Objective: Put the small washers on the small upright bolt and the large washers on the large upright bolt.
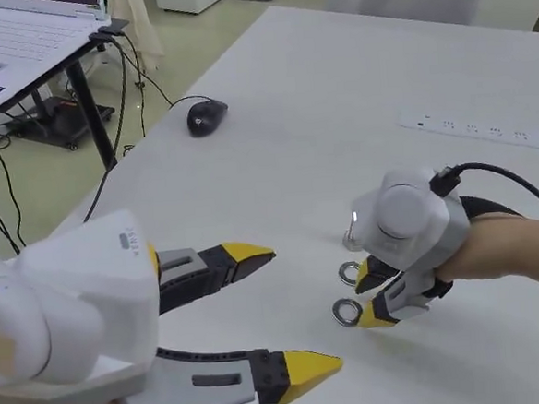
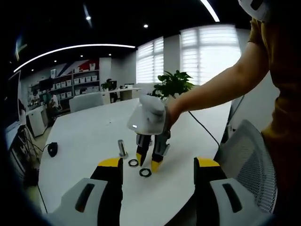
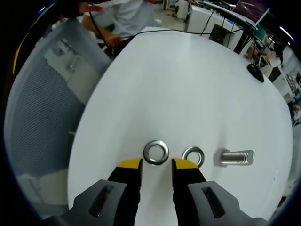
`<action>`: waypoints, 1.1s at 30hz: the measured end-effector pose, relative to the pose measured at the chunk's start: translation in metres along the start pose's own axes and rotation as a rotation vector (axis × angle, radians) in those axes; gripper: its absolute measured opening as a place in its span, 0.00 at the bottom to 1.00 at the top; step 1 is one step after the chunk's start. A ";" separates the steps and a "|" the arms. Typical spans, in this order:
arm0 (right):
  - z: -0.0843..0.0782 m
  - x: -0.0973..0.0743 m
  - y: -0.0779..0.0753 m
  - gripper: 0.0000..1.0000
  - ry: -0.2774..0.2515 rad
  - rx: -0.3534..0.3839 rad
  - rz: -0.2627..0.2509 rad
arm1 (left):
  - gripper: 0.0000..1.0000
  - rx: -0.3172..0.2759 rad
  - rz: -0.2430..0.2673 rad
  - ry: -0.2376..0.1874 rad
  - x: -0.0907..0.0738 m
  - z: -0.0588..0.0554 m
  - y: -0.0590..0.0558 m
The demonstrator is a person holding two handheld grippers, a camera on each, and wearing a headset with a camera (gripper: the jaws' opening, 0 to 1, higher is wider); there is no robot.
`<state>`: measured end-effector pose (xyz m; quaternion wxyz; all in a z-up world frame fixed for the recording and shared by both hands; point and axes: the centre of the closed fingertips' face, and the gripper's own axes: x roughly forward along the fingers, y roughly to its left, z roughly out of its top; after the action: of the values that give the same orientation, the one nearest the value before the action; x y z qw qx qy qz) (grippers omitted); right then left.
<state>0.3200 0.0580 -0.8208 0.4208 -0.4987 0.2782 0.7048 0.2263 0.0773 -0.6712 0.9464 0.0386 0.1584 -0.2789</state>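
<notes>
Washers are lying flat on the white worktop point(image 1: 273, 118): one washer point(image 3: 156, 152) is sitting just ahead of your right gripper point(image 3: 156, 165), whose jaws are standing slightly apart and gripping nothing. A second washer point(image 3: 193, 156) is lying just beside it, toward the upright bolt point(image 2: 122, 148). You are holding your left gripper point(image 1: 284, 309) well apart from them, its jaws spread wide and empty. A mouse point(image 1: 206, 118) is resting far off on the worktop.
</notes>
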 end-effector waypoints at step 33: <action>0.008 0.008 0.007 0.22 0.082 -0.103 0.044 | 0.60 0.002 0.002 -0.032 0.000 0.007 0.006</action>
<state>0.3088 0.0637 -0.8253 0.3672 -0.5418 0.2695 0.7064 0.2318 0.0812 -0.6646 0.9490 0.0353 0.1427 -0.2788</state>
